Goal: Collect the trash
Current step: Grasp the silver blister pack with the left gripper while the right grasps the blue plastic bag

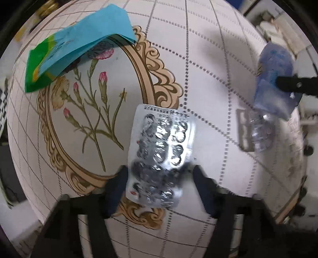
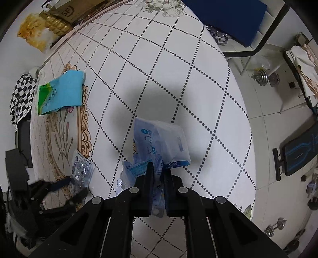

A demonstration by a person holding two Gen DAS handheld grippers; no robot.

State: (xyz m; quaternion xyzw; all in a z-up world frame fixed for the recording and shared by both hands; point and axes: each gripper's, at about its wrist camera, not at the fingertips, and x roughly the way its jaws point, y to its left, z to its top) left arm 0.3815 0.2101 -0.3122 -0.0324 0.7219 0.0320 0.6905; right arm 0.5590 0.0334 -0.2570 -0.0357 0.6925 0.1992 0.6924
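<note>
A white tablecloth (image 2: 178,65) with a dotted diamond grid fills the middle of the right wrist view, and at its left sits a printed oval frame of gold scrollwork with carnations (image 1: 93,111) inside. At the upper left, a cardboard box (image 2: 77,12) stands beside a yellow and white bag (image 2: 35,35). A black and white checkered cloth (image 2: 21,97) hangs at the left edge. At the upper right there is a dark blue cushioned seat (image 2: 232,17). On the tiled floor (image 2: 264,127) at right lie chrome dumbbells (image 2: 266,76), with more at the lower right (image 2: 275,228), and a black bench with blue lines (image 2: 300,150).
</note>
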